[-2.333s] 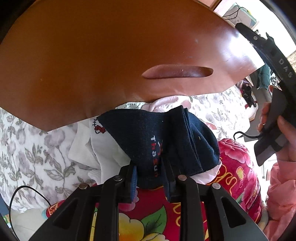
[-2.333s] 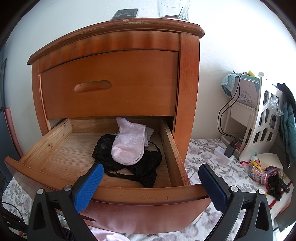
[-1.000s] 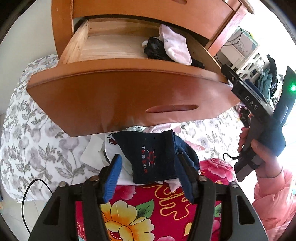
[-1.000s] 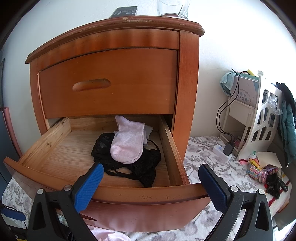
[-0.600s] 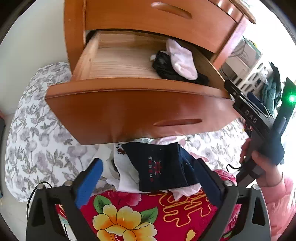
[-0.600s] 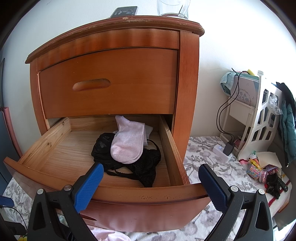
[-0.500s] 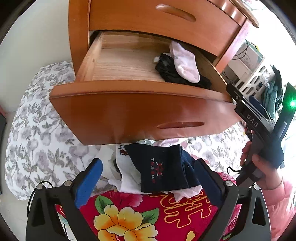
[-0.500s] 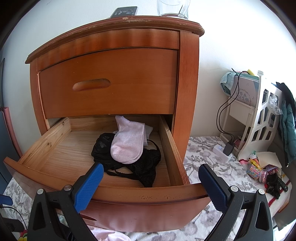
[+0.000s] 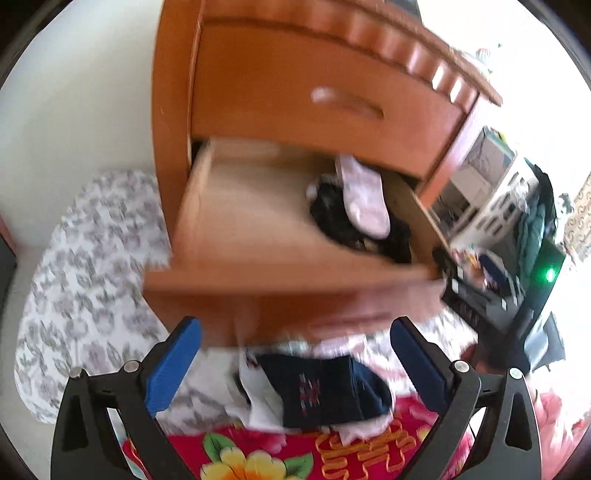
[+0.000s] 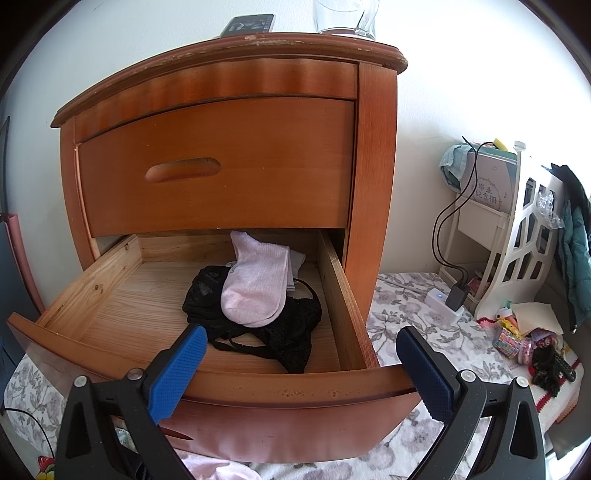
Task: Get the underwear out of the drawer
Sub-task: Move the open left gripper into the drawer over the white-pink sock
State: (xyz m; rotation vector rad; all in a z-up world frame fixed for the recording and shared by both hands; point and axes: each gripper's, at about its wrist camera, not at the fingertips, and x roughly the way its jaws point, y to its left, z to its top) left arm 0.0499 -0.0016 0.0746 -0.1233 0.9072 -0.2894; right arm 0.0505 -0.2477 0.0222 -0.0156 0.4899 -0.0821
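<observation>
The lower drawer (image 10: 295, 384) of a wooden nightstand (image 10: 221, 166) stands pulled out. Black lace underwear (image 10: 295, 325) lies at its right side with pale pink socks (image 10: 255, 284) on top. My right gripper (image 10: 301, 336) hovers open in front of the drawer, empty. In the blurred left wrist view, my left gripper (image 9: 295, 326) hangs above the drawer front (image 9: 258, 284). Its jaws are opening wide with nothing between them. Below it a navy sock (image 9: 325, 391) rests on white garments (image 9: 258, 402). The black underwear (image 9: 332, 218) and pink socks (image 9: 364, 199) show in the drawer beyond.
A red floral blanket (image 9: 240, 458) and a grey-patterned sheet (image 9: 92, 258) cover the bed under the drawer. A glass (image 10: 345, 16) and a phone (image 10: 251, 24) stand on the nightstand. A white rack (image 10: 517, 240), a charger (image 10: 443, 299) and small clutter lie to the right.
My left gripper has let go of the navy sock, opened wide and risen, tilting up towards the drawer. The sock stays on the pile. The right gripper has not moved.
</observation>
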